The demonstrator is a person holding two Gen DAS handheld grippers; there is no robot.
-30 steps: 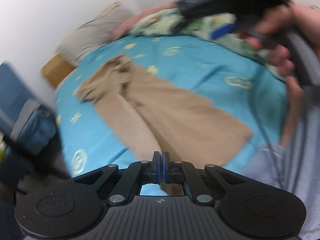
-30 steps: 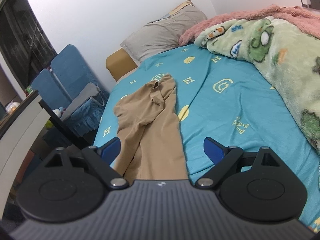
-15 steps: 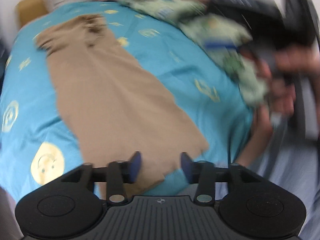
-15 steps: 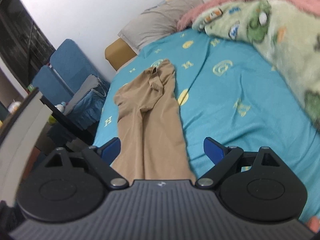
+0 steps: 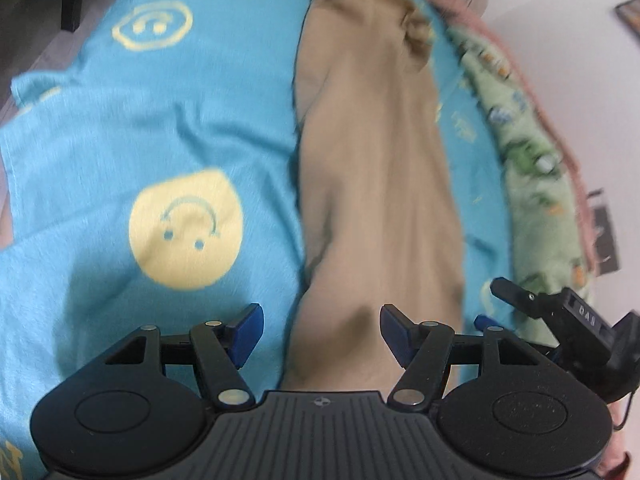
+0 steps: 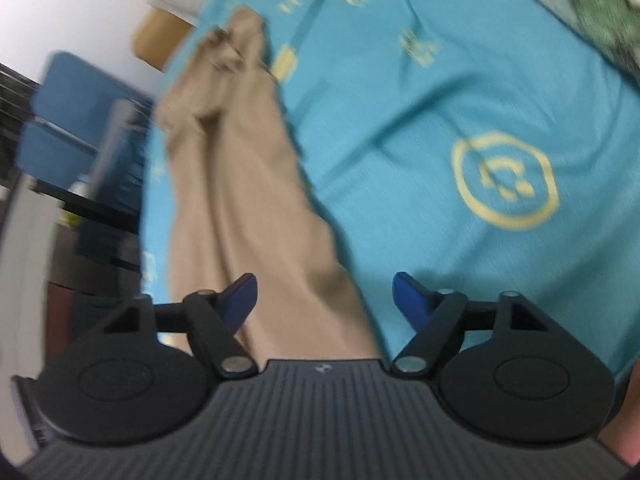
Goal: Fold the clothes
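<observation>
My left gripper (image 5: 320, 330) has its jaws apart, having just been opening from fully together a second ago, and nothing is clamped. The near end of the tan trousers (image 5: 376, 184) lies between and under its blue pads (image 5: 246, 330), with the trouser's edge running up between them; I cannot tell whether the pads touch the cloth yet. My right gripper (image 6: 324, 300) is also apart, though its jaws have just been closing a little from wider, and it holds nothing; the same trousers (image 6: 244, 200) run up from just ahead of its left pad. In the left view the right gripper (image 5: 560, 312) shows just beyond my right pad, so the two sit side by side at the same end of the garment.

A second ago both tools looked across the bed from higher and further back; now both views are tipped down and close over the hem end. I judge this to be the approach for the first pinch: one corner of the leg ends per gripper, then carry them toward the waistband. No fold looks made yet, as the trousers lie at full length, legs together, the bunched waist at the far end.

Beyond the grippers, the trousers rest on a turquoise bed sheet (image 6: 420, 128) printed with yellow faces and letters. Further right of the left gripper is a green patterned blanket (image 5: 532, 176), edged in pink. Off to the right gripper's left stands a blue chair (image 6: 68, 120) against a white wall (image 6: 80, 4).
</observation>
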